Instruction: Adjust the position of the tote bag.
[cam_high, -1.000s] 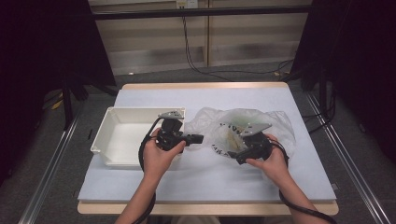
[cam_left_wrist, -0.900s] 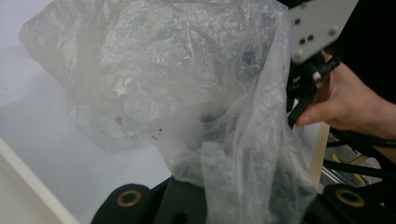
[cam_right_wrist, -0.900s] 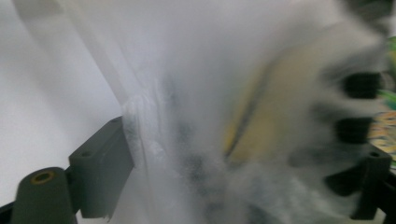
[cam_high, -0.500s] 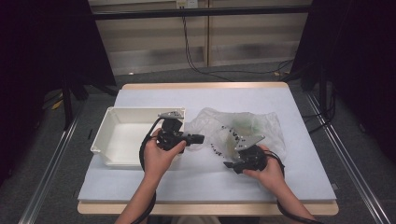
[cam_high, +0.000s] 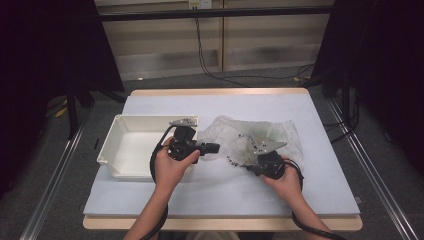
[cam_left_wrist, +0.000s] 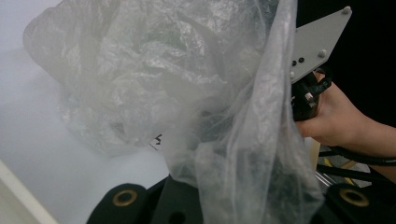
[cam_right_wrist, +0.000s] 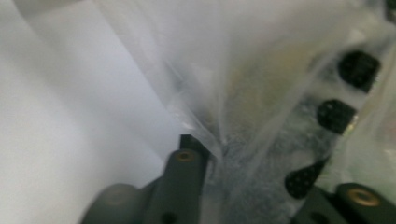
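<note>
A crumpled clear plastic bag (cam_high: 260, 135) lies on the pale blue table, right of centre. My left gripper (cam_high: 212, 147) points right and is shut on the bag's left edge. In the left gripper view the film (cam_left_wrist: 163, 84) bunches up between the jaws of the left gripper (cam_left_wrist: 233, 205). My right gripper (cam_high: 248, 167) is at the bag's near edge, pointing left. Its jaws have just been closing with the bag film (cam_right_wrist: 261, 70) between them, and the right gripper (cam_right_wrist: 261, 186) now pinches that film. Black print marks (cam_right_wrist: 357, 67) show through the plastic.
A white rectangular tray (cam_high: 117, 122) sits at the left of the table, right behind my left hand. The table top (cam_high: 220, 105) stretches bare behind the bag. Cables trail from both grippers toward the near edge. Dark floor and metal rails flank the table.
The right gripper shifted slightly along the bag's near edge and its jaws came together on the film. The bag's top flattened and changed shape. The left hand stayed still.
</note>
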